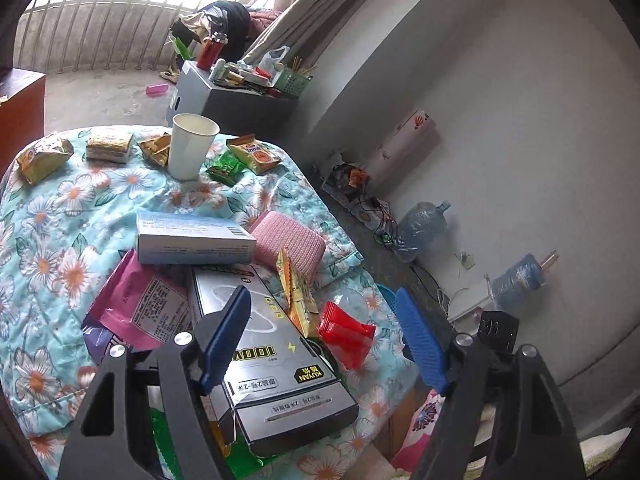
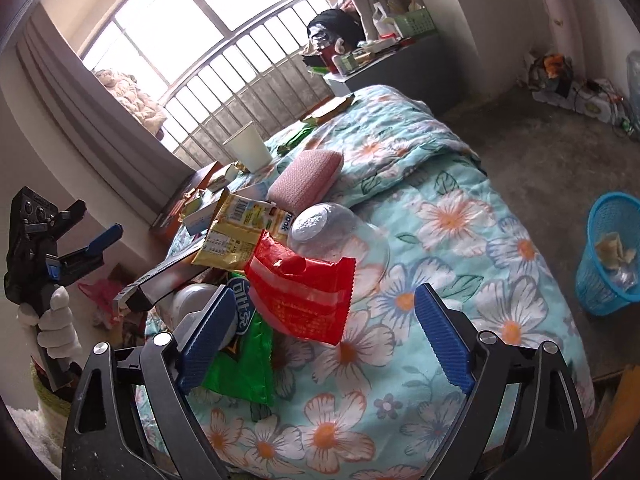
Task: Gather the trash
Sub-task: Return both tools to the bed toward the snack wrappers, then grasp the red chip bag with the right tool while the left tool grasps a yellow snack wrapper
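Both hand-held grippers held agape, nothing grasped: left hand-held gripper (image 1: 324, 336) over silver rectangular cardboard box (image 1: 280, 360), right hand-held gripper (image 2: 324, 344) near crinkled red plastic wrapper (image 2: 304, 296) on floral quilted bed (image 2: 460, 240)

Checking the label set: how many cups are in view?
2. A white paper cup stands upright at the far end of the bed, among wrappers. A clear plastic cup lies tipped over behind the red wrapper, near the right claw. The pile may hide others.
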Available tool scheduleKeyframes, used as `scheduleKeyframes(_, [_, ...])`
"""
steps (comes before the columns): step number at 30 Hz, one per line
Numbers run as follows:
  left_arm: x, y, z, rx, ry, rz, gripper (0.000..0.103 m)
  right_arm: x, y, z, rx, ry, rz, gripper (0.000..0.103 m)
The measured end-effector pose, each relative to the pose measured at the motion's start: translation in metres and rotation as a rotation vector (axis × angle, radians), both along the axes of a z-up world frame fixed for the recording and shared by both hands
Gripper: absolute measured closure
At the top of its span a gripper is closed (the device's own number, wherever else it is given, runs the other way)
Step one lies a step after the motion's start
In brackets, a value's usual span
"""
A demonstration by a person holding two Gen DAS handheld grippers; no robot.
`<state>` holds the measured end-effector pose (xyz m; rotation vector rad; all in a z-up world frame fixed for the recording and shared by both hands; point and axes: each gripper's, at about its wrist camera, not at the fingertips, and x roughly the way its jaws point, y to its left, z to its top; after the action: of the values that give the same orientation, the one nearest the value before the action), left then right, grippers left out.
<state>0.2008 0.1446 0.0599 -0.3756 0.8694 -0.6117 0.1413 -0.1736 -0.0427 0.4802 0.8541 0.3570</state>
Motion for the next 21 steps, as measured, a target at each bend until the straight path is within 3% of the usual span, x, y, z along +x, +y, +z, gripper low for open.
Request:
scheduleKeyframes(6, [0.054,-0.059,-0.027,0.223,0.149,-0.137,0.048,0.011,-0.007,-0.020,0.138,0.097,-0.009,0.027])
scheduleKeyframes(10, [0.074,-0.086,-0.046,0.310,0.217,-0.181,0.054,0.015,-0.008,-0.026,0.178,0.122,-0.001,0.032])
scheduleKeyframes(18, [0.104,-0.108,-0.078,0.492,0.326,-0.183,0.055,0.026,-0.011,-0.040,0.238,0.158,0.009,0.039])
scheduleKeyframes(21, [0.109,-0.112,-0.083,0.522,0.345,-0.187,0.055,0.027,-0.013,-0.040,0.255,0.157,0.015,0.041])
